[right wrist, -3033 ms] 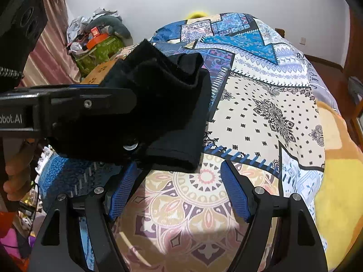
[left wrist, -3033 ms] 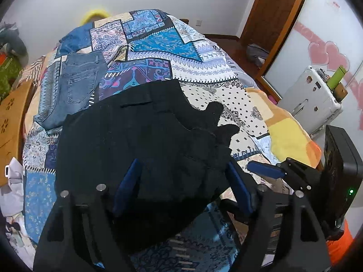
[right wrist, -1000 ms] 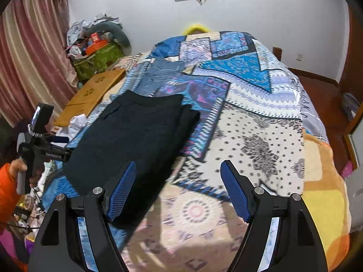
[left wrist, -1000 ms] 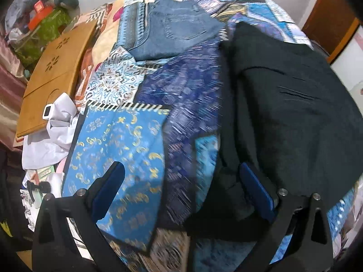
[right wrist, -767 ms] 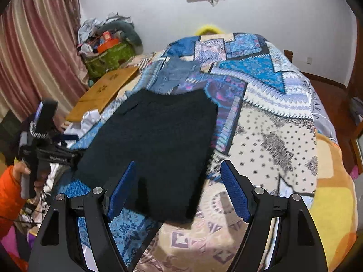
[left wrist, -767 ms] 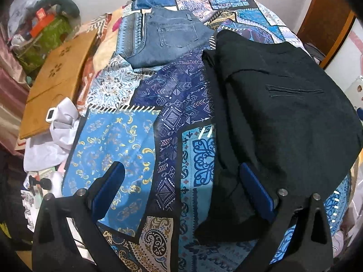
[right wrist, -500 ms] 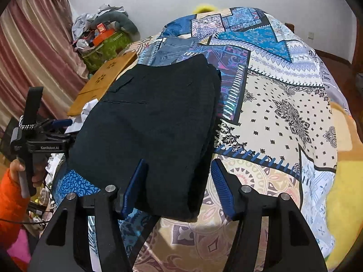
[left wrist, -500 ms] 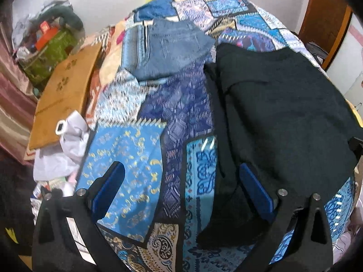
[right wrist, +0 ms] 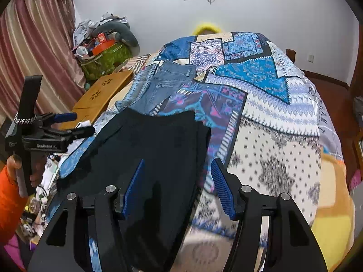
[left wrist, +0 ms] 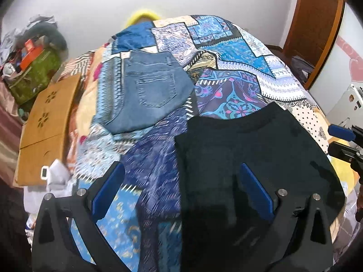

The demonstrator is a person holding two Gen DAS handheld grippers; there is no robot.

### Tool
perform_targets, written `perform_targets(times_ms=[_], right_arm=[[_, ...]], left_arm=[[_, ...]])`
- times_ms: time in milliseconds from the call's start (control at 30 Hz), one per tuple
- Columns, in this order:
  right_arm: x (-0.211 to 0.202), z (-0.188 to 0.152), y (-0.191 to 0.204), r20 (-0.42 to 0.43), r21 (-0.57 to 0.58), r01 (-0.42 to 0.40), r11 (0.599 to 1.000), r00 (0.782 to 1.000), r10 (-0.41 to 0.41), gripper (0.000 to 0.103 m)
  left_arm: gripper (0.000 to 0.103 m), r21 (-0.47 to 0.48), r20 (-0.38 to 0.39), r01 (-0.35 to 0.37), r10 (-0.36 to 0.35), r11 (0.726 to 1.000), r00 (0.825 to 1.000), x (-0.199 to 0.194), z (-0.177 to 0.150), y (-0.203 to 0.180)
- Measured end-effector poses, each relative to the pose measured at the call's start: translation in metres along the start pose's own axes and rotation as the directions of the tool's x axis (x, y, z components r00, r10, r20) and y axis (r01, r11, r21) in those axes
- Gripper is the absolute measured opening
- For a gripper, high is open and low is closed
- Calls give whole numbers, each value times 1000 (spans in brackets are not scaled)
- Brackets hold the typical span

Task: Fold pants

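Note:
Folded black pants [left wrist: 249, 154] lie flat on the patchwork quilt [left wrist: 226, 95], near the bed's front edge. My left gripper [left wrist: 181, 190] hovers open and wide over their left edge, its right pad above the black cloth and its left pad above the quilt, holding nothing. In the right wrist view the black pants [right wrist: 154, 149] reach under my right gripper [right wrist: 178, 185]. Its jaws stand partly open over the pants' right edge, and the pads do not press on the cloth. Each gripper shows in the other's view: the right gripper [left wrist: 342, 140] and the left gripper [right wrist: 65, 124], held by a hand in an orange sleeve.
Folded blue jeans [left wrist: 149, 90] lie further up the bed, left of the black pants. A wooden board [left wrist: 45, 127] and a green bag of clutter [right wrist: 104, 59] stand along the left side. A white suitcase [left wrist: 347, 104] and a brown door are at the right.
Both grippers have drawn back from the laid-down black pants. The left one rose and tipped up toward the wall. The right gripper's jaws have narrowed.

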State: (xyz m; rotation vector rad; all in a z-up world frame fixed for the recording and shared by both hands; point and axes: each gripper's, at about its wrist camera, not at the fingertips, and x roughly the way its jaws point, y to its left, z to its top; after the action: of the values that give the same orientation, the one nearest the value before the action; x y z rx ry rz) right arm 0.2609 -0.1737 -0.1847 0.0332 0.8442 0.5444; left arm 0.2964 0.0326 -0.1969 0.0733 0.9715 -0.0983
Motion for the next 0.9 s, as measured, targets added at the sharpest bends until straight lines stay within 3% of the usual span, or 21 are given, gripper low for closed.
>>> perform_targets(times_ms=[367, 467, 500, 600, 700, 900], right_arm=[[62, 21, -14, -98, -59, -22, 998, 995, 16, 56], [74, 19, -16, -122, -78, -34, 996, 992, 24, 55], [75, 18, -16, -119, -85, -41, 995, 992, 31, 49], [76, 16, -16, -112, -101, -40, 994, 993, 28, 38], [73, 17, -13, -93, -119, -14, 993, 996, 3, 30], [75, 17, -10, -89, -145, 21, 989, 995, -34, 28]], left_arm=[[102, 40, -58, 48, -46, 998, 997, 59, 17, -17], [87, 29, -49, 90, -89, 996, 995, 61, 18, -12], [79, 24, -48, 109, -107, 994, 993, 62, 18, -11], [67, 16, -43, 111, -110, 994, 993, 64, 17, -9], [63, -7, -35, 106, -106, 994, 994, 65, 15, -5], [63, 6, -20, 57, -57, 998, 998, 65, 13, -7]])
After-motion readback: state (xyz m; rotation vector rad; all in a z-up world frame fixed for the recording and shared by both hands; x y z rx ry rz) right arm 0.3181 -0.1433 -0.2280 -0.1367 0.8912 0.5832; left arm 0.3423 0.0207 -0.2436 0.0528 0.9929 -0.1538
